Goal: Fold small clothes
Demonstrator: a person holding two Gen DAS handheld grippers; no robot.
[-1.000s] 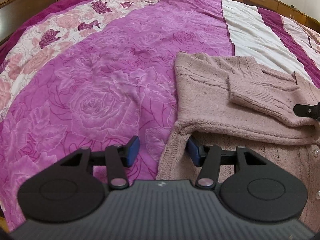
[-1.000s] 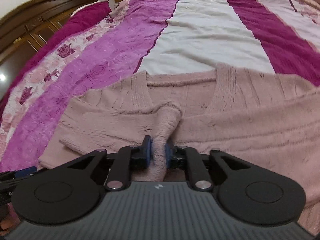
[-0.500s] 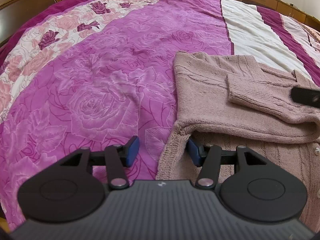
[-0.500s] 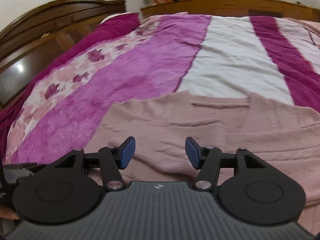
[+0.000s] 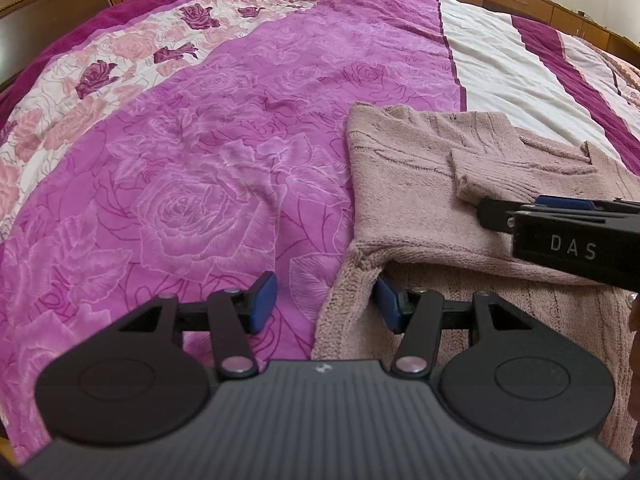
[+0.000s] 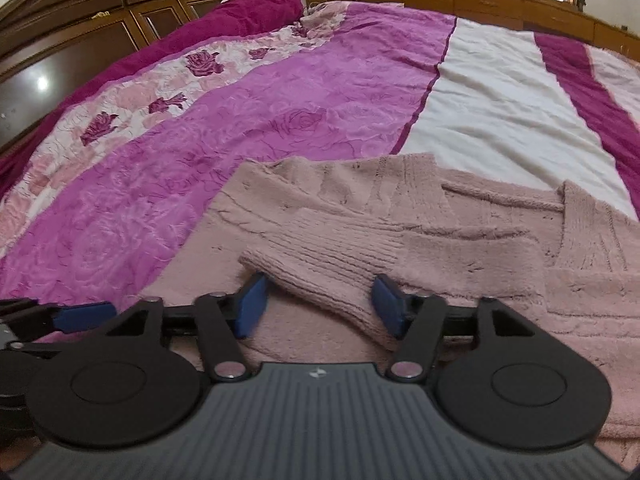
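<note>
Bedroom, dark wooden headboard (image 6: 120, 12) behind a bed (image 5: 200, 160) under a magenta rose-print cover with white and maroon stripes. Left gripper (image 5: 324, 306): jaws spread, nothing pinched; the knit hem edge of the pink cardigan (image 5: 404, 200) lies between the blue pads, the right pad tucked just under the folded-over panel. Right gripper (image 6: 318, 306): jaws spread and just been closing, pads not pressing; the ribbed sleeve cuff (image 6: 320, 264) lies between them, resting on the cardigan's folded body. Cardigan spread flat on the bed, mostly over the magenta band, its far edge reaching the white stripe.
</note>
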